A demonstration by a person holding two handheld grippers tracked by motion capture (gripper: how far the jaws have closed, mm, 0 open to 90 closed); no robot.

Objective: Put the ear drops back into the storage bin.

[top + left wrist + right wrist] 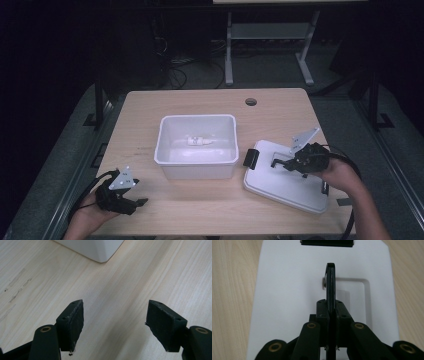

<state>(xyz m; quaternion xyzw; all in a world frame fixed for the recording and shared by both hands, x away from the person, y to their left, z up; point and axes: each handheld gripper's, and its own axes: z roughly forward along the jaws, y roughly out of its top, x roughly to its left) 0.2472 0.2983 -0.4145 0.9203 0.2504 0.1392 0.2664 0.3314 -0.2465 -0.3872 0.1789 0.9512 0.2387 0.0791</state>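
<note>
High view: the right gripper [281, 163] was clenched on the thin black handle [330, 285] of the flat white plastic lid [280, 187], which lay on the pale wood-grain table [200, 210] just right of the open white bin [196, 170]. The left gripper [115, 325] hung released over bare wood near the front edge.

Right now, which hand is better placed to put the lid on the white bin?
Right. The right gripper is shut on the lid's black handle. The left gripper is open over bare table near the bin.
</note>
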